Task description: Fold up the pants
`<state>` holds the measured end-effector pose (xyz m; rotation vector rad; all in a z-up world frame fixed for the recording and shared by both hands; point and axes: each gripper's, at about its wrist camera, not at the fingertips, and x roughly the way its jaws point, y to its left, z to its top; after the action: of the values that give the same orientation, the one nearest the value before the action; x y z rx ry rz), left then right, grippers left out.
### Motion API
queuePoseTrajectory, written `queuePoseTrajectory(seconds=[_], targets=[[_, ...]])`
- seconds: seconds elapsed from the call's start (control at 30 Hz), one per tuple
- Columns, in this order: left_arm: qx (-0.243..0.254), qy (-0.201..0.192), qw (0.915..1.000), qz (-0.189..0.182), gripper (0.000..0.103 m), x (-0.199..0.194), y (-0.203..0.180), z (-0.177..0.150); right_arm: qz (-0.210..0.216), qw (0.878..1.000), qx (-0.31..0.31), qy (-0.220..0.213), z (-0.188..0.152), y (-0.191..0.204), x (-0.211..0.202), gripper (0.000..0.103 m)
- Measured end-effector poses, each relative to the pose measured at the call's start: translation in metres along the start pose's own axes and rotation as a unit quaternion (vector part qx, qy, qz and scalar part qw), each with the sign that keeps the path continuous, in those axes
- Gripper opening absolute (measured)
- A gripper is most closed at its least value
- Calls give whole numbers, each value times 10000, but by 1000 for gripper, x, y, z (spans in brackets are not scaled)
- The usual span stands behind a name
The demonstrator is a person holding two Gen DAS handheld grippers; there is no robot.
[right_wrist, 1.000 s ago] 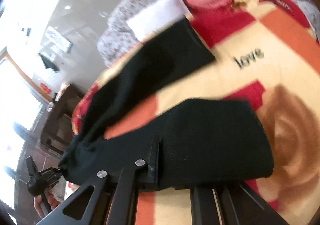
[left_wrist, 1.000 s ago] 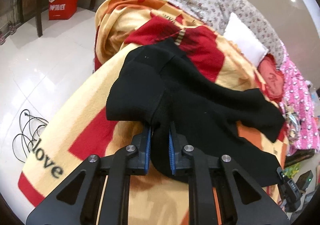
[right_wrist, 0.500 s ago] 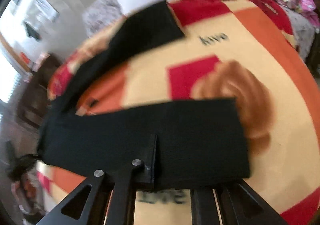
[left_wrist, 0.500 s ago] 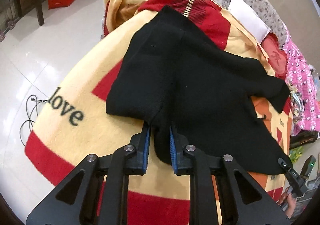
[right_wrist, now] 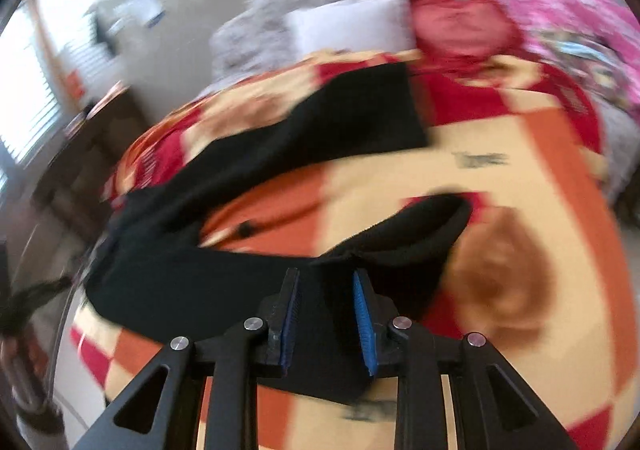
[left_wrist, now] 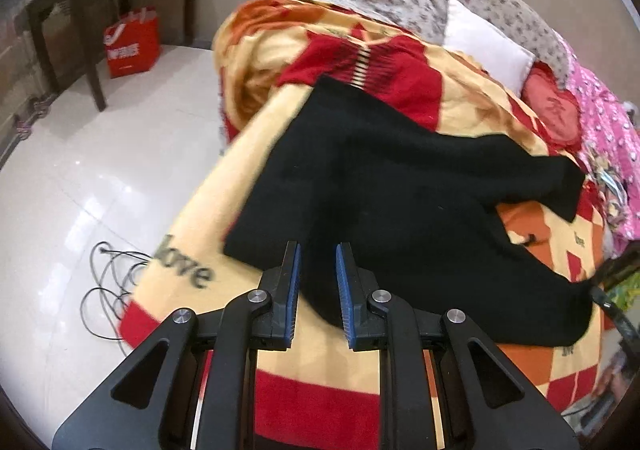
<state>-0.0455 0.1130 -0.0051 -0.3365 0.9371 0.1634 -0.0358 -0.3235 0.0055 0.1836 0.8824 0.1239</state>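
Black pants (left_wrist: 400, 186) lie spread on the patterned blanket (left_wrist: 248, 154) on the bed, legs apart. Left claw (left_wrist: 317, 262) is parted, blue pads straddling the fabric edge without clamping. Right claw (right_wrist: 326, 290) is likewise parted over a bunched leg; view blurred.
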Motion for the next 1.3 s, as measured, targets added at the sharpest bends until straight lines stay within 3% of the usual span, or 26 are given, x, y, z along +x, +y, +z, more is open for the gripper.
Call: queuePoseTrajectory(seconds=[0.13, 0.33, 0.43, 0.57, 0.7, 0.77, 0.87, 1.0, 1.07, 1.3], targets=[[122, 120, 9998, -61, 17, 15, -18, -1, 569, 9974, -291, 326, 1, 38, 41, 25], [266, 366, 9990, -23, 17, 44, -36, -3, 622, 9932, -708, 677, -1, 73, 81, 25], [308, 499, 9983, 17, 28, 64, -41, -6, 649, 9913, -824, 795, -4, 79, 96, 28], [464, 342, 9983, 38, 42, 70, -48, -5, 754, 9889, -997, 803, 2, 83, 100, 38], [607, 414, 9973, 56, 44, 71, -54, 8, 866, 9865, -1239, 634, 31, 93, 99, 39], [592, 314, 9977, 46, 44, 71, -54, 19, 899, 9848, -1457, 293, 56, 99, 98, 48], [553, 388, 9977, 54, 46, 81, -52, 36, 878, 9798, -1792, 101, 98, 104, 110, 50], [536, 530, 9972, 28, 46, 97, -52, 54, 744, 9644, -2533, 136, 141, 114, 137, 51], [606, 561, 9966, -6, 46, 104, -55, 65, 699, 9540, -2893, 366, 159, 117, 158, 51], [614, 751, 9953, 67, 46, 132, -58, 92, 854, 9178, -3735, 1042, 177, 119, 217, 52]])
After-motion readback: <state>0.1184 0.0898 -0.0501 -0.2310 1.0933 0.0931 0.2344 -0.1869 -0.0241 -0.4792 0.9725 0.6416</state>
